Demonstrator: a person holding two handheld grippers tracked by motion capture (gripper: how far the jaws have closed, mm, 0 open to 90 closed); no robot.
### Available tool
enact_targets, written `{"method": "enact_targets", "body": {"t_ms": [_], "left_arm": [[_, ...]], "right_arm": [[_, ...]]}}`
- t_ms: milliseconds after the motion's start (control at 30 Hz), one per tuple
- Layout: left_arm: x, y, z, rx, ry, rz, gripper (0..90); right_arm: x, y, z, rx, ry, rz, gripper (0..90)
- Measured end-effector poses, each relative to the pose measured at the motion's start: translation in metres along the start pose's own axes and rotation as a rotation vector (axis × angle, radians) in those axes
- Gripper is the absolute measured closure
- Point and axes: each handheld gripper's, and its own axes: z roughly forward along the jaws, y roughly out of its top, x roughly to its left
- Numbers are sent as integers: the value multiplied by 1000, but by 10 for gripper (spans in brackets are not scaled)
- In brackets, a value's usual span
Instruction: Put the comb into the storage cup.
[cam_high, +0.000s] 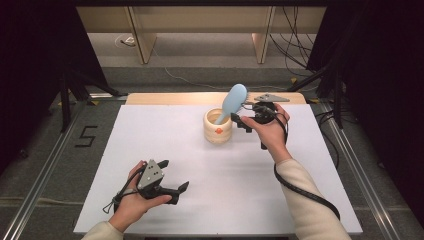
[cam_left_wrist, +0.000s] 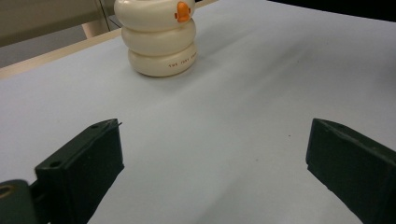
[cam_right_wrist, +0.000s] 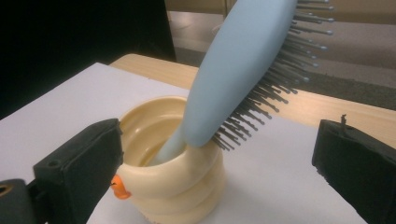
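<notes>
A pale blue hairbrush (cam_high: 233, 102) stands handle-down in a cream ringed cup (cam_high: 218, 127) toward twelve o'clock on the white surface (cam_high: 150, 130), its bristled head leaning out toward one o'clock. The right gripper (cam_high: 241, 121) hovers just beside the cup at its three o'clock side, jaws spread wide and holding nothing. The left gripper (cam_high: 176, 176) rests near seven o'clock, likewise spread and empty. The brush looks light and rigid; its smooth back or neck offers the better hold, as the bristles would flex. The cup, probably ceramic, could tip.
</notes>
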Motion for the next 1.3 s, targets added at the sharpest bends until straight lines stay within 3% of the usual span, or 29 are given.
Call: {"method": "enact_targets", "body": {"t_ms": [767,1300], "left_arm": [[1,0,0,2,5,0,33],[2,-1,0,4,7,-7,33]], "right_arm": [[-14,-43,-49,19,26,-37,44],[-4,-63,-75,31,117,-122,64]]}}
